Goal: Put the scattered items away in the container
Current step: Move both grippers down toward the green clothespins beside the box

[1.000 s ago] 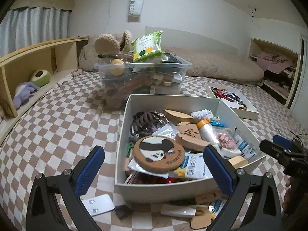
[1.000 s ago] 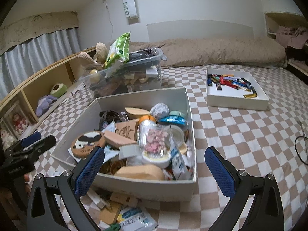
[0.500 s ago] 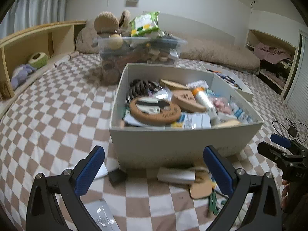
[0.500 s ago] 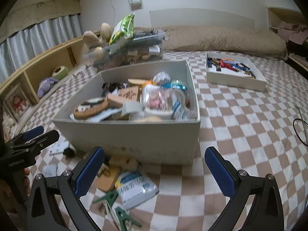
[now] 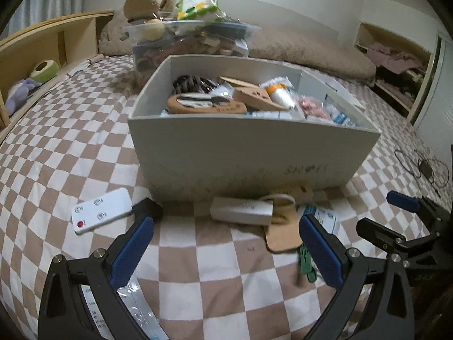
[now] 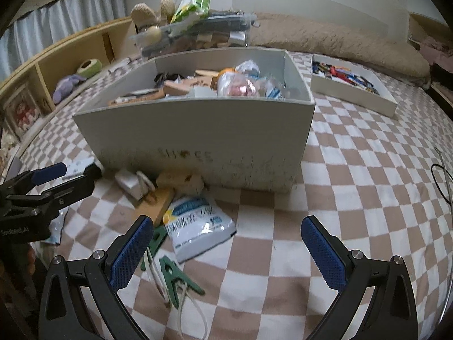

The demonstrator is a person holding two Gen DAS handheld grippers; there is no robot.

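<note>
- We held our left tongs (image 5: 226, 250) low over the checkered bed (image 5: 70, 141), fingers spread wide apart and gripping nothing.
- Our right tongs (image 6: 227, 250) were likewise apart and empty, just above the bedspread in front of the box.
- The grey container (image 6: 198, 138) sat on the bed ahead of both tongs, already crowded with items up to its rim.
- Scattered things lay against its near wall: a white remote (image 5: 102, 209) to the left, a white adapter (image 5: 240, 211) with a tan card (image 5: 283, 235) beside it, and a wooden block (image 6: 181, 182) touching the wall.
- A white-and-blue packet (image 6: 198, 225) lay nearer our right tongs, with green clothespins (image 6: 175, 276) and a white cord (image 6: 195, 320) just beside the left finger.
- A shallow white tray (image 6: 354, 96) of small colourful pieces stood well apart to the right.
</note>
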